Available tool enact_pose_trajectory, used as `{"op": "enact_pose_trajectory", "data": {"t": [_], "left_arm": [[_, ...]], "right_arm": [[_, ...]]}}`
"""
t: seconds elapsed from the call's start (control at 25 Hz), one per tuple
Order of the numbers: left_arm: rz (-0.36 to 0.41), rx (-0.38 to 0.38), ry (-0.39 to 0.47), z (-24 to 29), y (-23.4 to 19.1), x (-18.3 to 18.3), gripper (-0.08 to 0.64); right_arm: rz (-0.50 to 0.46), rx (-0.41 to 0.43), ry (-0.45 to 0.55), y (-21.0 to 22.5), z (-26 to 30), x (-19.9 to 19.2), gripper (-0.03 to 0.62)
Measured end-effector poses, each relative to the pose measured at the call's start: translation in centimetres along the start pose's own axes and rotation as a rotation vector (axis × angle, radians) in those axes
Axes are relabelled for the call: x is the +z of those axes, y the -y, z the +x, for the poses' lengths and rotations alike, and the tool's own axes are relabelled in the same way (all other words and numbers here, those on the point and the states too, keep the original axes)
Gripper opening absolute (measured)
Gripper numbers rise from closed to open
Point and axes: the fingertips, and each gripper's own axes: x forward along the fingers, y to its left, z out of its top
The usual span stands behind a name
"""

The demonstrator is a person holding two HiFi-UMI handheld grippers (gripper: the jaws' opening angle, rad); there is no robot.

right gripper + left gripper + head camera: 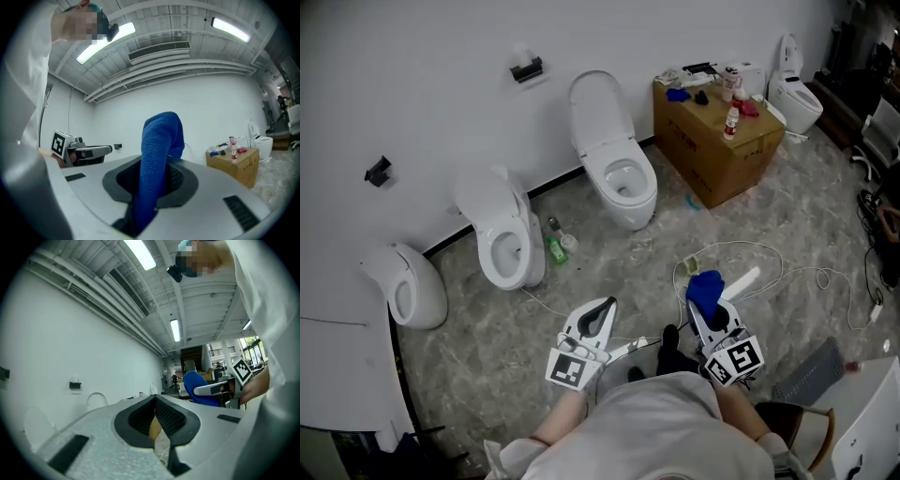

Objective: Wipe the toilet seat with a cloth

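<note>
A white toilet (623, 173) with its lid raised stands against the wall ahead, and its seat (627, 184) is down around the bowl. My right gripper (707, 304) is shut on a blue cloth (705, 286) low over the floor, well short of that toilet. In the right gripper view the blue cloth (161, 136) rises from between the jaws and folds over. My left gripper (606, 306) is beside it on the left, shut with nothing in it. The left gripper view shows the jaw tips meeting (155, 399).
A second toilet (504, 234) and a urinal (408, 283) stand to the left along the wall. A green bottle (555, 247) sits between the two toilets. To the right a cardboard box (717, 136) carries bottles and small items. White cables (787, 277) lie on the floor.
</note>
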Motion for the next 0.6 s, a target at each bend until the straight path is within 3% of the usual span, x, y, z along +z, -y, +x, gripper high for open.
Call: {"op": "enact_pose_trajectory", "data": {"t": [0.12, 0.24, 0.6], "left_arm": [[-0.042, 0.019, 0.003, 3.2, -2.8, -0.5, 0.006], [-0.033, 0.057, 0.025, 7.2, -6.4, -0.5, 0.006], [-0.027, 0.169, -0.028, 20.7, -14.4, -0.1, 0.006]], "right_arm": [[0.014, 0.025, -0.029, 3.0, 4.1, -1.1, 0.067], [0.019, 0.064, -0.049, 6.2, 8.7, -1.6, 0.067], [-0.008, 0.199, -0.076, 17.5, 21.3, 1.4, 0.067]]}}
